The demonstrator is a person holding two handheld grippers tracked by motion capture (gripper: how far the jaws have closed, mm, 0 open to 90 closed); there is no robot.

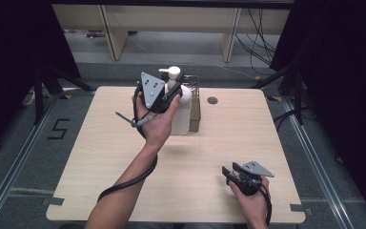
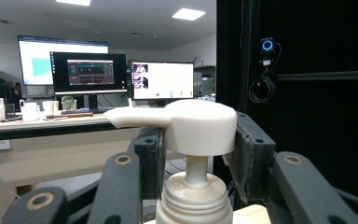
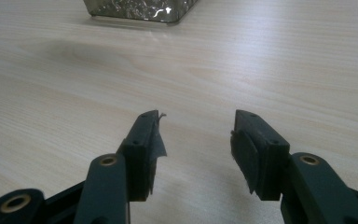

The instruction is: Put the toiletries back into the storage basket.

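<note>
Your left claw (image 1: 172, 93) clamps the white pump head (image 2: 193, 126) of the soap bottle (image 1: 181, 112), one pad on each side of the head, the jaws about half closed around it. In the left claw's own view the nozzle points off to the left, with the ribbed collar (image 2: 193, 200) of the bottle just below the head and between the jaws. From above, the bottle stands upright near the far edge of the surface (image 1: 124, 157), just in front of and against a metal mesh basket (image 1: 195, 106); whether its base touches the surface or hangs just above it cannot be told. Your left hand (image 1: 155, 121) wraps the claw's body on the near-left side of the bottle, the grey three-cornered plate on top.

Your right claw (image 1: 229, 172) sits well apart from the bottle, at the near-right part of the surface, held low over the wood. Its jaws stand open with nothing between them, aimed back toward the bottle; the mesh basket's lower edge (image 3: 140, 11) shows far ahead of them.
</note>
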